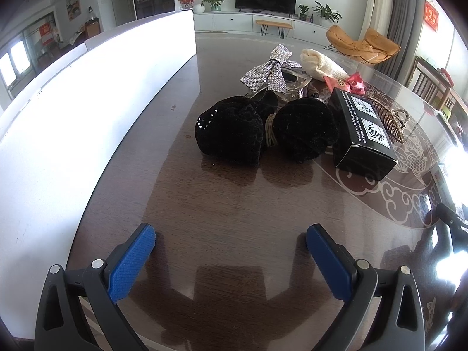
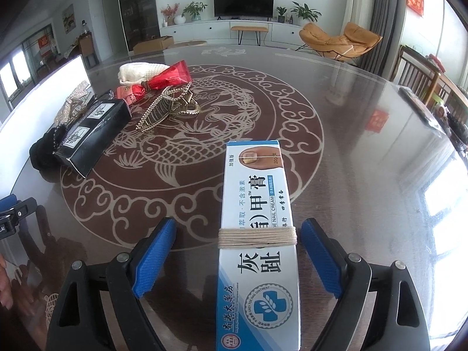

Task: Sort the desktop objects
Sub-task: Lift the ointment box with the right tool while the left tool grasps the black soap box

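A blue-and-white nail cream box (image 2: 257,204), tied round with beige string, lies flat on the glass tabletop (image 2: 365,117). My right gripper (image 2: 239,222) is open around it, both blue pads standing off its sides. My left gripper (image 1: 231,234) is open over bare table with nothing between its fingers. Ahead of it sit two black velvet scrunchies (image 1: 229,133) (image 1: 304,128), a black box (image 1: 361,130), a rhinestone bow (image 1: 270,70), a cream knit cloth (image 1: 321,65), a red wrapper (image 1: 355,83) and a gold hair claw (image 1: 392,120).
A tall white panel (image 1: 87,102) runs along the table's left side. The pile of small items (image 2: 93,134) lies to the left of my right gripper. Wooden chairs (image 2: 424,79) stand past the table's right edge.
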A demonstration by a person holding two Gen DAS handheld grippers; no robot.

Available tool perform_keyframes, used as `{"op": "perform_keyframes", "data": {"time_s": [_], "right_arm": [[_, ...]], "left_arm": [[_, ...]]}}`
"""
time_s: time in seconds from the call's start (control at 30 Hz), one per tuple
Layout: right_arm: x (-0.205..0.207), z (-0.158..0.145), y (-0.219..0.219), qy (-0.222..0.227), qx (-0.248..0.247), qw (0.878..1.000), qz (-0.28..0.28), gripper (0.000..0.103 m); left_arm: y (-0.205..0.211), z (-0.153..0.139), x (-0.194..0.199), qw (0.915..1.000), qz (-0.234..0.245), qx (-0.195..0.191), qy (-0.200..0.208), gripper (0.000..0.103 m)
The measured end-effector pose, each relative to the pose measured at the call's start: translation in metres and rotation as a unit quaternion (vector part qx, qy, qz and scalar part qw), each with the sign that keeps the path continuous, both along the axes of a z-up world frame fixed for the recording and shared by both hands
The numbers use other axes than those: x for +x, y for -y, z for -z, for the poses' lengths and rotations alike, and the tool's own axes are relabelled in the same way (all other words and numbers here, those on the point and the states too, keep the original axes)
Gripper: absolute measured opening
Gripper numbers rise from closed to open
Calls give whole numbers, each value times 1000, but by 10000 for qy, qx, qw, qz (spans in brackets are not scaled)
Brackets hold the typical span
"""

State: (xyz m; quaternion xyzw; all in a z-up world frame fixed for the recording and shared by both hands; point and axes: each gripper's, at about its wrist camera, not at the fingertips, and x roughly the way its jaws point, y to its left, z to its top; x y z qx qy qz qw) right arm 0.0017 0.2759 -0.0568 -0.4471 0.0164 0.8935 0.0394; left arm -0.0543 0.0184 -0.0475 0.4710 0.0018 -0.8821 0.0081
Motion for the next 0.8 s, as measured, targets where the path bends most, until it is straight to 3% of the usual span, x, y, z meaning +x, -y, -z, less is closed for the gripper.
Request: {"op": "perform_keyframes", "data": {"time_s": [0.13, 0.2, 0.27, 0.37, 0.43, 0.63, 0.73, 0.8], "right_arm": [[0, 0, 0, 1, 3, 10000, -1, 88], [0, 0, 0, 1, 3, 10000, -1, 88], [0, 0, 0, 1, 3, 10000, -1, 88], [0, 0, 0, 1, 3, 10000, -2, 88], [0, 0, 0, 1, 3, 10000, -2, 88], [0, 0, 0, 2, 2, 10000, -3, 88], [0, 0, 0, 9, -18, 10000, -27, 90], [0, 0, 0, 11, -8, 10000, -40, 90]], "left_arm": [[-1, -1, -1, 10000, 59, 80, 10, 103], [0, -3, 1, 9993, 164, 329, 7, 103], [2, -8, 4, 9956, 395, 844, 6, 103], [3, -14, 9, 9811, 745, 1784, -39, 103], [-4, -19, 6, 9747, 916, 2037, -112, 103], [-64, -29, -32, 9816, 1351, 1341, -170, 103], [-90, -25, -60, 9879, 1343, 764, -108, 103], [-101, -18, -76, 9896, 1311, 599, -4, 103]]}}
